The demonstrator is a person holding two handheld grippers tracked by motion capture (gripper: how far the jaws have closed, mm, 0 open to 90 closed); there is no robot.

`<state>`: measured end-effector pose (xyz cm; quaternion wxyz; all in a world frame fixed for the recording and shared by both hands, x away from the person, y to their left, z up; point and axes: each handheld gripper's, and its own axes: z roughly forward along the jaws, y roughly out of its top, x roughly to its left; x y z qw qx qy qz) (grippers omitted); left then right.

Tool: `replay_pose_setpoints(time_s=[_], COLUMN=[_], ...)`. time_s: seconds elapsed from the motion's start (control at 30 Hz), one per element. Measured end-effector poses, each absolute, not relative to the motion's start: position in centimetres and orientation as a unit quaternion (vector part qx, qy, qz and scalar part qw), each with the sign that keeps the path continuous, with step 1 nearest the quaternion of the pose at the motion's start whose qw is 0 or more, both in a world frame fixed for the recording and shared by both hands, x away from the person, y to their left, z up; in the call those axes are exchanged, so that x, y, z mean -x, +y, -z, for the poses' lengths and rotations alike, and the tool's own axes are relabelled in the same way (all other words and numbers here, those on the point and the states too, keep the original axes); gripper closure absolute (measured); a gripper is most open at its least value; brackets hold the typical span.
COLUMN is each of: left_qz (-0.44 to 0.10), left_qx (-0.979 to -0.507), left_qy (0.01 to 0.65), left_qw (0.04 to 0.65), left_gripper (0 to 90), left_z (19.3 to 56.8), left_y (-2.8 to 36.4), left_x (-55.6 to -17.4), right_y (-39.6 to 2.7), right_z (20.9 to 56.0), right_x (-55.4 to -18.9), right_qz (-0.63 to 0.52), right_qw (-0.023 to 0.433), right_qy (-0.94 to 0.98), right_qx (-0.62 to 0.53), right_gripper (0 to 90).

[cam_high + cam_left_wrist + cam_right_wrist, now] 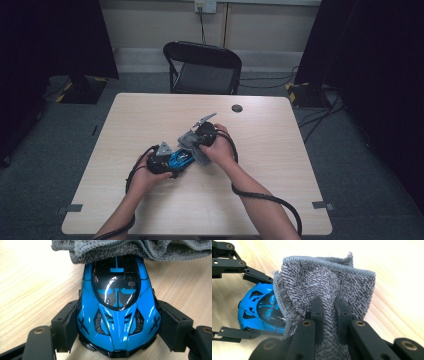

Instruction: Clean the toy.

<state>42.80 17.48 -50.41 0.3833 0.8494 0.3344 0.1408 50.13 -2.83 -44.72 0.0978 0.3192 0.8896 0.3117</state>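
Near the middle of the desk (150, 200), the left hand-held gripper (117, 327) is clamped on the sides of a blue toy car (117, 315). The right hand-held gripper (328, 308) pinches a grey cloth (324, 285), which lies draped over the car's far end.

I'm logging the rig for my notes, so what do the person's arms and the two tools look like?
Bare forearms, no sleeves visible. Left tool and right tool are black, each topped by a grey three-cornered plate and trailing a thick black cable. The jaws are black linkages with brass-coloured pins.
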Motion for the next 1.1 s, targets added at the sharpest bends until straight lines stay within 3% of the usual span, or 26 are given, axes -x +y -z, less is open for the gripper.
replay_pose_setpoints(time_s=[1.1], left_qz=[-0.140], left_qx=[-0.849], left_qy=[0.335], left_qw=[0.384], left_gripper=[25.6], left_z=[50.4], left_y=[17.5], left_x=[-42.8], right_y=[-6.5], right_z=[45.1], right_x=[-52.2], right_qz=[-0.314], right_qw=[0.109], right_qy=[0.868], right_qx=[-0.369], right_gripper=[80.8])
